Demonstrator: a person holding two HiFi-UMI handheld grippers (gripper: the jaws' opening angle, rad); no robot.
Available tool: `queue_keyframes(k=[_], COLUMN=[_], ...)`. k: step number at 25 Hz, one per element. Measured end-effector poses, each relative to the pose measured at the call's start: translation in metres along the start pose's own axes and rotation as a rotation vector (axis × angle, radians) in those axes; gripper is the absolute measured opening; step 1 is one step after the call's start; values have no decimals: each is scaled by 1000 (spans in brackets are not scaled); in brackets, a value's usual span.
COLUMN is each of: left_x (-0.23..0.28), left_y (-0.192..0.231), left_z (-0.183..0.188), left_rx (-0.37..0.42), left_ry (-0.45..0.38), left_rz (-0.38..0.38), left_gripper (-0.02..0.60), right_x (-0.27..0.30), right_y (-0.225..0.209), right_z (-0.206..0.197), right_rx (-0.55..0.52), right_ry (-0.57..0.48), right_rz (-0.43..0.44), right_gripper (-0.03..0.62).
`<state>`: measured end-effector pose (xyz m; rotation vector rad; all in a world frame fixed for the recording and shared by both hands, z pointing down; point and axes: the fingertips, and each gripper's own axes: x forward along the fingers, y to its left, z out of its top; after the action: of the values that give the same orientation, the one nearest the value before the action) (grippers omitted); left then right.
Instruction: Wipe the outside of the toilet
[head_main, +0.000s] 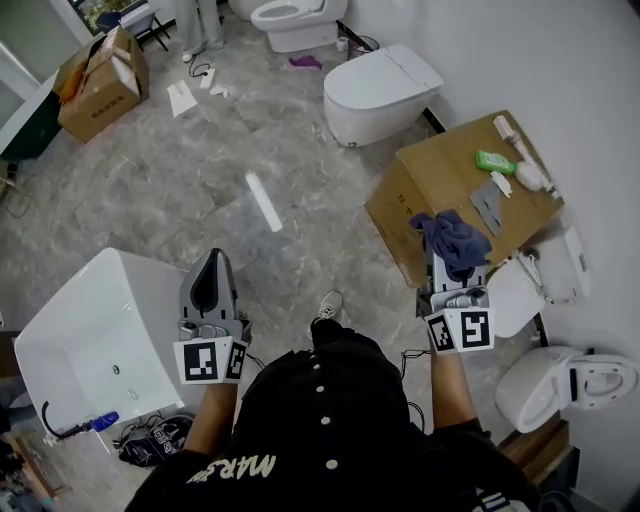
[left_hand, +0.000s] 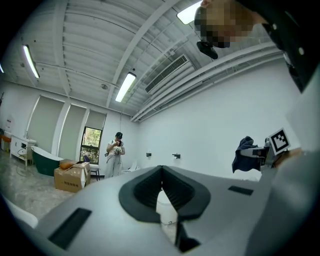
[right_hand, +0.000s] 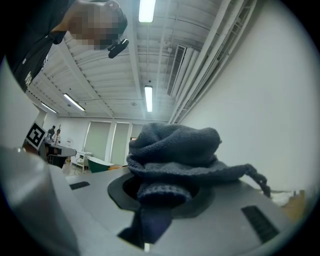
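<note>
Jaws of the left gripper (head_main: 212, 262) sit pressed together on nothing, well left of the cardboard box (head_main: 440, 168). The right gripper (head_main: 455, 268), at the box's near edge, clamps a dark blue cloth (head_main: 455, 240). A white toilet (head_main: 378, 92) stands beyond the box.

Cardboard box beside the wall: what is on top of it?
On the cardboard box lie a green item, a grey flat piece and white items. The dark blue cloth in the right tongs hides its near corner.
</note>
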<state>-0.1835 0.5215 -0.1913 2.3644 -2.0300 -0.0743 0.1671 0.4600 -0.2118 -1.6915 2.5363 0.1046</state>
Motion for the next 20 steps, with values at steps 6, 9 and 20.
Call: queue_keyframes(k=[6, 9, 20], left_x=[67, 91, 139], left_y=[1, -1, -9], left_z=[0, 1, -14], left_rx=[0, -1, 2], left_ry=[-10, -10, 39], left_rz=[23, 28, -4], left_gripper=[9, 9, 9], right_x=[64, 85, 116], right_y=[-35, -50, -79], right_z=[-6, -8, -22], right_rx=[-4, 1, 31], right_ry=[-11, -11, -14], right_rz=[24, 31, 5], right_gripper=[112, 112, 112])
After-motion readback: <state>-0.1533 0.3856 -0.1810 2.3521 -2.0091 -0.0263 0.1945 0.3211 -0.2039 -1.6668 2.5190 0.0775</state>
